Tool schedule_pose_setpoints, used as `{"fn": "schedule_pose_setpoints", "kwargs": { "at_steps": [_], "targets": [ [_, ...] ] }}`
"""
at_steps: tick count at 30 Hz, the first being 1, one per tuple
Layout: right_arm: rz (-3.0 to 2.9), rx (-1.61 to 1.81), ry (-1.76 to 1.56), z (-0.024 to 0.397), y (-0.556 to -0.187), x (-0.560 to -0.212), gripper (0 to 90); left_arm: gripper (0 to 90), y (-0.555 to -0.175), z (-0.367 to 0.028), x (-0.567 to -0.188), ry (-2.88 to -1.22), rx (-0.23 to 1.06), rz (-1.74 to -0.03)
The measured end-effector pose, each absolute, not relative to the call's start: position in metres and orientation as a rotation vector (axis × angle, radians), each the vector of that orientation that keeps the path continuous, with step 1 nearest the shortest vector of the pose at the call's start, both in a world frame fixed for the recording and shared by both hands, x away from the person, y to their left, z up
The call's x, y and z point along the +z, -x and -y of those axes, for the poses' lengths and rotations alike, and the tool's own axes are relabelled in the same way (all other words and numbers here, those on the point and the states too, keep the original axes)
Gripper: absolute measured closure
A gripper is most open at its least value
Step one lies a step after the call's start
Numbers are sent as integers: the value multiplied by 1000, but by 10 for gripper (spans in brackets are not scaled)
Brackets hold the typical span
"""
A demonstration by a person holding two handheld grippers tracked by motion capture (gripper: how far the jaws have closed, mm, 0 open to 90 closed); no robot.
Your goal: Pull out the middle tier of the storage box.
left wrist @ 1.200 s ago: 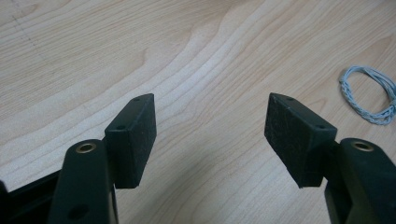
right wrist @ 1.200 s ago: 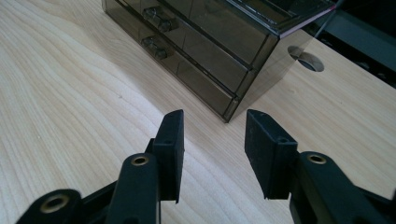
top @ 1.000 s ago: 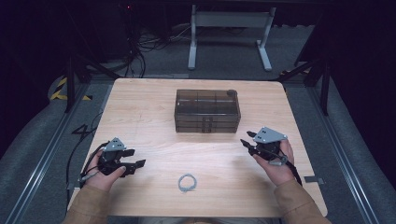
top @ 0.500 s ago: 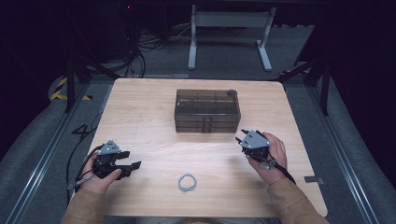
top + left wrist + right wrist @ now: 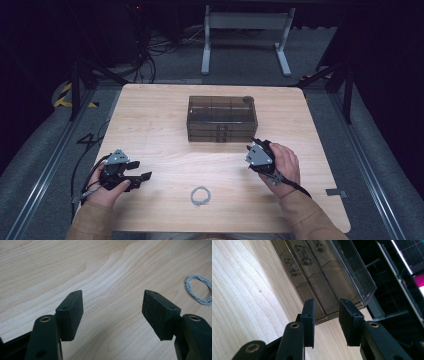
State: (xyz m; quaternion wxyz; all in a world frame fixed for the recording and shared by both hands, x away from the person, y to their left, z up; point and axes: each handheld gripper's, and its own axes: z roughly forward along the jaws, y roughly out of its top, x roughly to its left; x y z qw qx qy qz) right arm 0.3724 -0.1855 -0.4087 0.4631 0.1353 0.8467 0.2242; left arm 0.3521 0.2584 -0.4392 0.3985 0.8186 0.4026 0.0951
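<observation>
High view, box: I see the smoky translucent plastic drawer box (image 5: 222, 119) at the middle of the pale wooden table (image 5: 150, 115); my right gripper (image 5: 256, 145) sits just beside its front right corner, apart from it.
High view, right claw: its jaws have just been closing, with nothing between them; they remain partly parted, unclenched.
High view, left claw: my left gripper (image 5: 142, 170) rests at the near left, well apart from the box, jaws released and empty.
High view, surroundings: a small grey twisted cord ring (image 5: 200, 195) lies near the front edge between my hands; nothing blocks the way to the box.
Left gripper view, claw: the black jaws stand wide over bare wood grain; the cord ring (image 5: 199, 289) lies off to the right, untouched.
Right gripper view, box: the drawer box (image 5: 329, 275) lies ahead, tilted in the frame, its stacked drawer fronts carrying small round knobs (image 5: 305, 261).
Right gripper view, claw: the matte rubbery pads (image 5: 309, 320) frame the box's lower corner without touching it.
</observation>
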Motion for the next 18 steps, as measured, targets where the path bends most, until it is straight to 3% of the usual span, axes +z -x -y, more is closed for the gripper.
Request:
{"fn": "schedule_pose_setpoints", "kwargs": {
  "at_steps": [18],
  "targets": [
    [-2044,426,-196,159,-371,-418,689,346,-356,-256,-439,-2065,226,-1009]
  ]
}}
